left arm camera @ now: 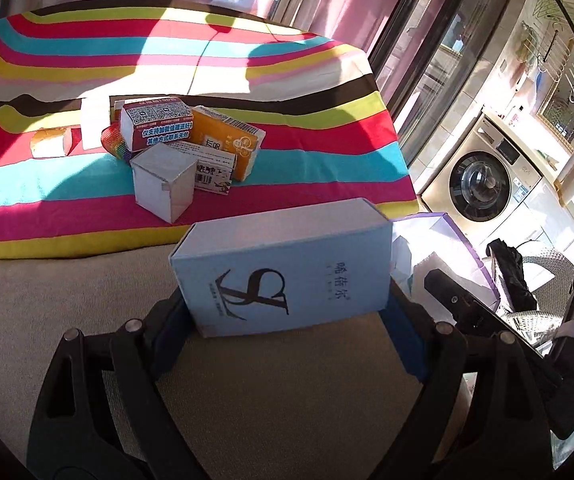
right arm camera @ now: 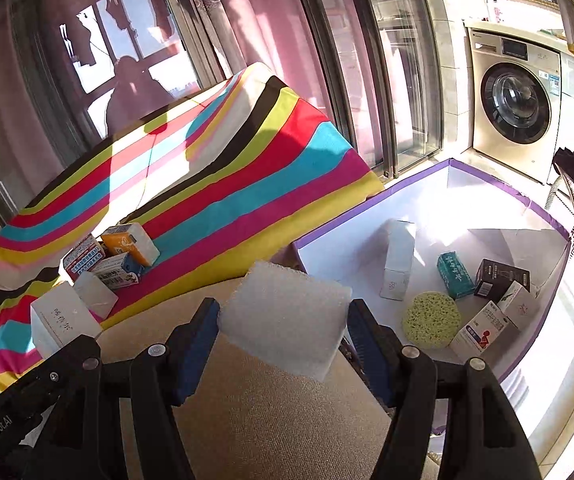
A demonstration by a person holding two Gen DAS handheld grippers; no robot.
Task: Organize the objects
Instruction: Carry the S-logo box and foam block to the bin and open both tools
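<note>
My left gripper (left arm camera: 287,308) is shut on a light blue box (left arm camera: 283,268) with a black logo, held above the beige cushion. The same box shows in the right wrist view (right arm camera: 61,322). My right gripper (right arm camera: 283,320) is shut on a white foam block (right arm camera: 287,316), held above the cushion beside the purple-rimmed white bin (right arm camera: 487,188). A pile of small boxes lies on the striped cloth: a white cube (left arm camera: 165,182), a red box (left arm camera: 157,124), an orange pack (left arm camera: 231,144). The bin holds a white carton (right arm camera: 397,264), a teal box (right arm camera: 455,274), a yellow sponge (right arm camera: 431,320) and other boxes.
The striped cloth (left arm camera: 247,60) covers a raised surface against pink curtains and glass doors. A washing machine (right arm camera: 515,100) stands at the right. A wicker chair with dark fabric (left arm camera: 511,276) is behind the bin. The bin's edge shows in the left wrist view (left arm camera: 447,220).
</note>
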